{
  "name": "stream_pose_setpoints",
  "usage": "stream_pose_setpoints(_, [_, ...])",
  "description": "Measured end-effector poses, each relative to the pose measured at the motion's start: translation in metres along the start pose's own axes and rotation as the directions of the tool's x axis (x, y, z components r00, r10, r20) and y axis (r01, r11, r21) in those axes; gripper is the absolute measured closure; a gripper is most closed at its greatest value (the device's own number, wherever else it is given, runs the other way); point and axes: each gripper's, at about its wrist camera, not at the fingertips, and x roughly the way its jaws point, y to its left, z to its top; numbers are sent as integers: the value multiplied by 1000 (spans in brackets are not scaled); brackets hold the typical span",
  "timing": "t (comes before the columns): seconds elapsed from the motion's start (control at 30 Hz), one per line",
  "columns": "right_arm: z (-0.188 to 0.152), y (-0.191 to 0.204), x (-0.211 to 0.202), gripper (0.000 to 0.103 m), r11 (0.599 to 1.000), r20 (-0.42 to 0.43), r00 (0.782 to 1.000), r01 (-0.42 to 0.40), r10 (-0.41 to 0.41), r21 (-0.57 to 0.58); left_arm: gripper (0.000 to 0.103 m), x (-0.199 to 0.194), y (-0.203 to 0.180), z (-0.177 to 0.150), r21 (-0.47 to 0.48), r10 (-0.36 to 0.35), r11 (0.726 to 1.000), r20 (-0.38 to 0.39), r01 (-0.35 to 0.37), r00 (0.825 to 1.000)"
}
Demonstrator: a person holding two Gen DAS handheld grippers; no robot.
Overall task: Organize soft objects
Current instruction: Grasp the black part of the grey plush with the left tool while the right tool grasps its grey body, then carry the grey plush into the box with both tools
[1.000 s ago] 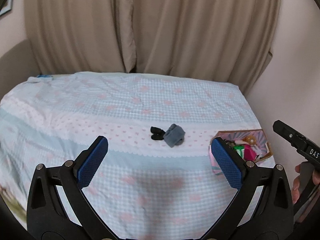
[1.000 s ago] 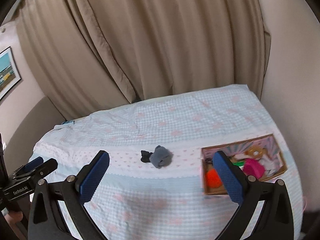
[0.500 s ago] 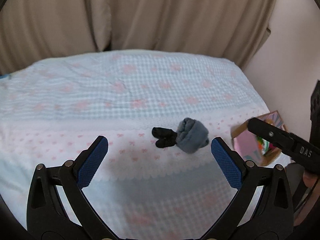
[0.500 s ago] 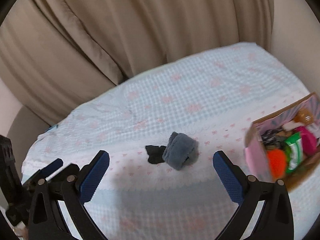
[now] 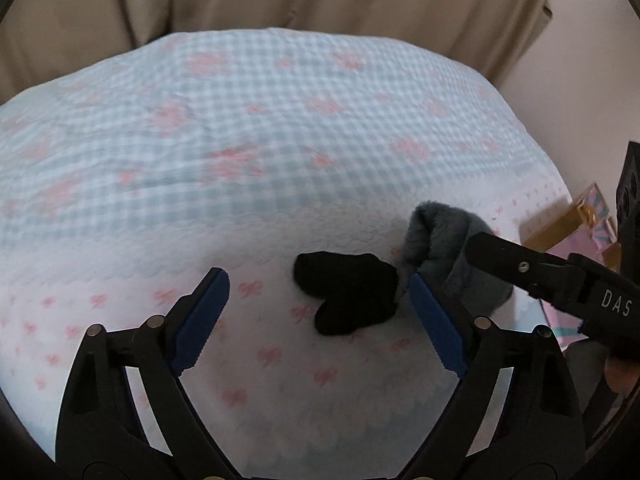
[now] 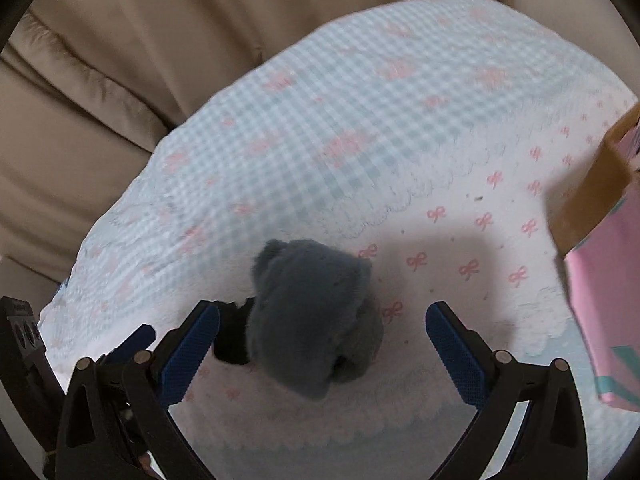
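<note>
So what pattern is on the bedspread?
The bedspread has pale blue gingham with pink bows, clearest in the right wrist view.

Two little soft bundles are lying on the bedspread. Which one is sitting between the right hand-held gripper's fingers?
The fluffy grey bundle: it lies between the open right hand-held gripper, untouched. The smaller black bundle lies beside it.

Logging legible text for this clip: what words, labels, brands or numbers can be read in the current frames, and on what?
"DAS" in white letters on the black arm of the right gripper, seen in the left wrist view; the lettering runs off the frame edge, so it may be incomplete.
No readable text on the pink box, bedspread or socks.
</note>
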Motion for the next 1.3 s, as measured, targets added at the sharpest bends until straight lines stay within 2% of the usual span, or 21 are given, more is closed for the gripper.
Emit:
stream_pose_setpoints(0.23, [-6, -8, 32, 31, 997, -69, 996, -49, 52, 52, 41, 37, -10, -3, 29, -31, 999, -61, 33, 998])
stream_pose_setpoints(0.37, [-10, -5, 37, 39, 997, -71, 995, -63, 66, 52, 49, 40, -14, -5, 43, -16, 999, -59, 19, 998])
stream_pose_setpoints(0.6, [-11, -3, 36, 47, 997, -70, 996, -60, 63, 47, 81, 43, -16, -4, 47, -21, 999, -74, 25, 997])
stream_pose_setpoints(0.77, [-9, -1, 35, 52, 997, -71, 996, -59, 62, 41, 89, 41, -19, -5, 60, -22, 998, -81, 27, 996])
stream_pose_setpoints(0.97, [-4, -2, 26, 54, 997, -57, 996, -69, 72, 42, 90, 29, -15, -5, 46, -15, 999, -75, 19, 997])
stream_pose_setpoints(1.1, [-1, 0, 10, 54, 996, -48, 995, -81, 84, 47, 90, 10, -8, -4, 12, -12, 1000, -74, 13, 997])
stream_pose_setpoints(1.3, [5, 8, -31, 54, 994, -24, 995, -99, 100, 52, 90, -43, -8, 8, -35, -7, 999, -50, 5, 999])
